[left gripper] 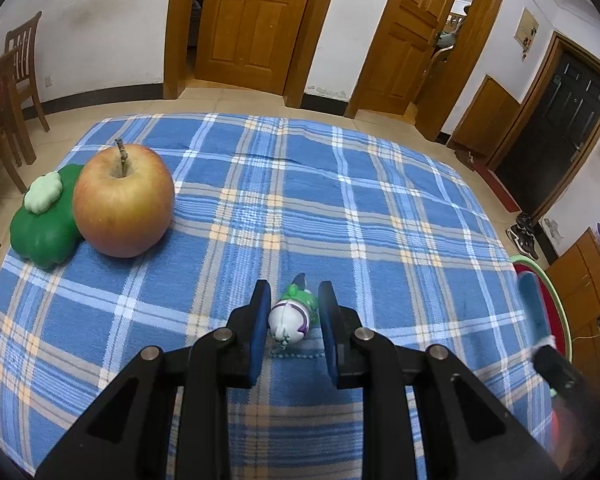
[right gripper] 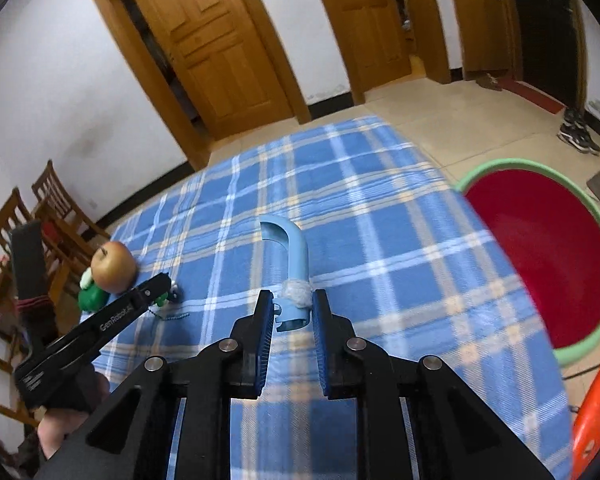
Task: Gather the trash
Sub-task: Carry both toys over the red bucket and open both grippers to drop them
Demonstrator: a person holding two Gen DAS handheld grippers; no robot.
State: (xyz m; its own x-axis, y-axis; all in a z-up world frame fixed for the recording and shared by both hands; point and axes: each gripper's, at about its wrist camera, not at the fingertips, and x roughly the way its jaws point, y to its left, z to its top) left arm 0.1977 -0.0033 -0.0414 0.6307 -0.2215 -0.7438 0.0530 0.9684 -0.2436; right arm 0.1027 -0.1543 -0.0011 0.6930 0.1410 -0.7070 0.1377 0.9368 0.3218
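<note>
My left gripper [left gripper: 294, 292] rests low on the blue plaid tablecloth [left gripper: 360, 208], its blue pads shut on a small white, green and purple toy keychain [left gripper: 290, 316]. The toy's bead chain trails back between the fingers. My right gripper [right gripper: 292, 300] is shut on the straight end of a light-blue plastic hook [right gripper: 296, 256] with a tuft of white fluff around it, held above the cloth. The hook's curved end points away from me. In the right wrist view the left gripper [right gripper: 156, 290] shows at the left, over the keychain [right gripper: 168, 298].
A red-yellow apple [left gripper: 124, 200] stands against a green clover-shaped toy [left gripper: 44, 224] at the table's left. A red basin with a green rim [right gripper: 500, 166] sits on the floor off the right edge, beside an orange stool [right gripper: 596, 412]. Wooden chairs [left gripper: 12, 80] stand left.
</note>
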